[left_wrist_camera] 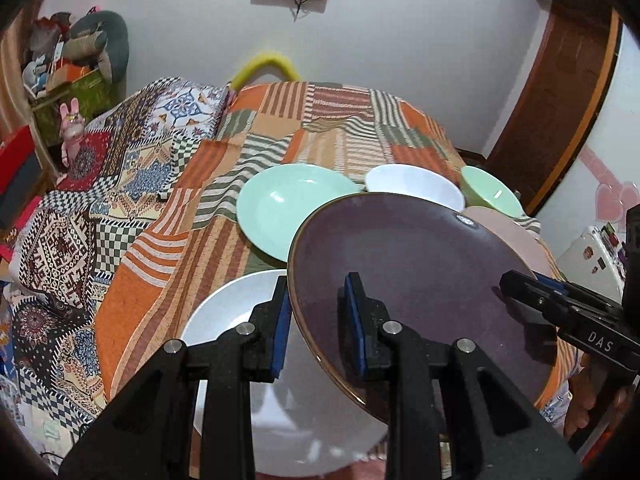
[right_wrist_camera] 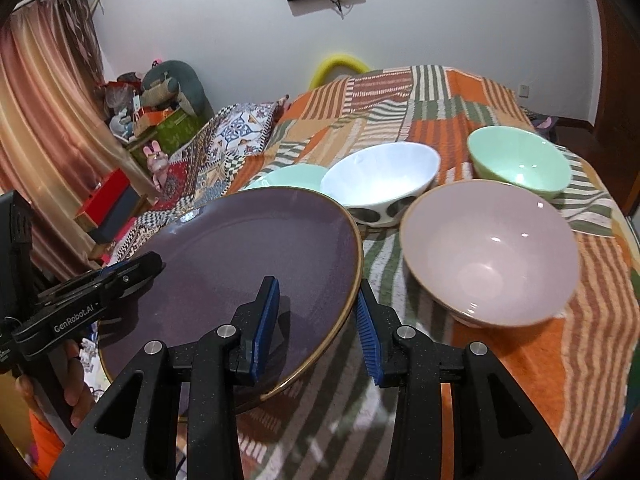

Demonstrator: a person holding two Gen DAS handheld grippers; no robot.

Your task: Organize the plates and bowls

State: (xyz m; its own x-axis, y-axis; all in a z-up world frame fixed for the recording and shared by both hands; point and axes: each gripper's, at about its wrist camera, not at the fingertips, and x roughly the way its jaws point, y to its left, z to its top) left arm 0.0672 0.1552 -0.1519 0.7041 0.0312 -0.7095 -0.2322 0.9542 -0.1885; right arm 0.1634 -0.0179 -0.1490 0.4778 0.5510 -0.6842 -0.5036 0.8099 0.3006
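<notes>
While the purple plate [left_wrist_camera: 400, 280] is clamped at opposite rims by both grippers' fingers [left_wrist_camera: 280, 328], lifted, a stacking spot must be chosen, likely the white plate [left_wrist_camera: 232, 320].

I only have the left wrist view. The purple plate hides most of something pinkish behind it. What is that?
Observer: A deep pink bowl, upright on the patchwork cloth. A strip of cloth shows between it and the purple plate.
Operator: Does the right gripper have the plate's rim?
Observer: Yes. The right gripper straddles the rim, with one blue pad over the top face and the other past the edge.
Operator: What does the white bowl's outside look like?
Observer: The white bowl has dark oval marks low on its outer wall, and it stands apart from the green bowl.
</notes>
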